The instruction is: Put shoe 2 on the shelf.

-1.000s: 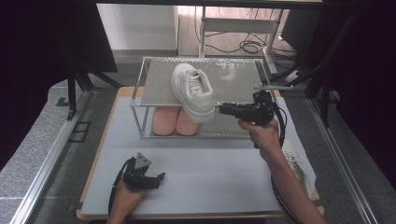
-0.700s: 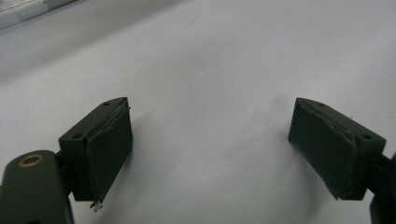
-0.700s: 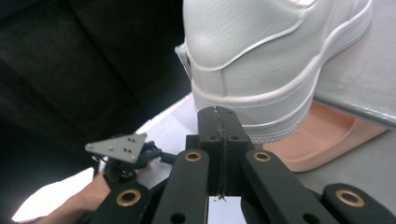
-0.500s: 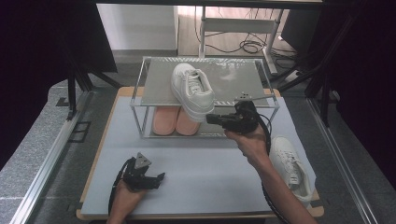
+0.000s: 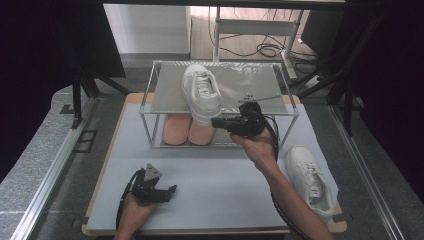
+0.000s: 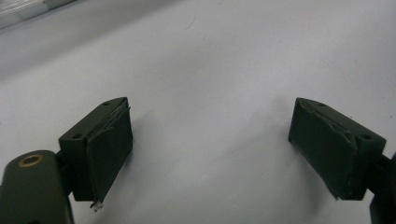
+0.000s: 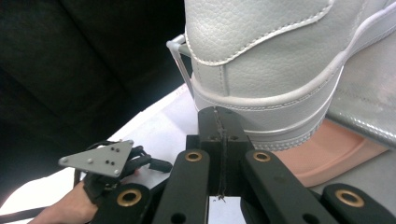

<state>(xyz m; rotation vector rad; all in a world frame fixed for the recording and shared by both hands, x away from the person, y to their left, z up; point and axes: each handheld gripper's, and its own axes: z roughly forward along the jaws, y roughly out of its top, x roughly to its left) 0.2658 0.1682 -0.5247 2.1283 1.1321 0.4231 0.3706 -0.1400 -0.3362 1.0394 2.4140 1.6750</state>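
A white sneaker [image 5: 201, 92] lies on the top shelf of a metal rack [image 5: 250, 82], its heel hanging over the front edge. My right gripper [image 5: 215, 121] is shut with nothing between its jaws. Its tips are level with that heel from the right. In the right gripper view the closed tips [image 7: 217, 112] sit at the sole of the sneaker's heel [image 7: 280, 60]; contact is unclear. My left gripper [image 5: 170, 190] rests on the white mat near the front edge. The left gripper view has the left gripper [image 6: 210, 144] open over bare mat.
A pair of pink shoes [image 5: 187, 129] stands on the rack's lower shelf under the sneaker. A second white sneaker [image 5: 307, 172] lies on the mat [image 5: 225, 175] at the right, beside my right forearm. Dark stands and cables surround the table.
My right gripper has moved left along the rack's front, from near the right post to the white sneaker's heel. The left gripper has stayed in place.
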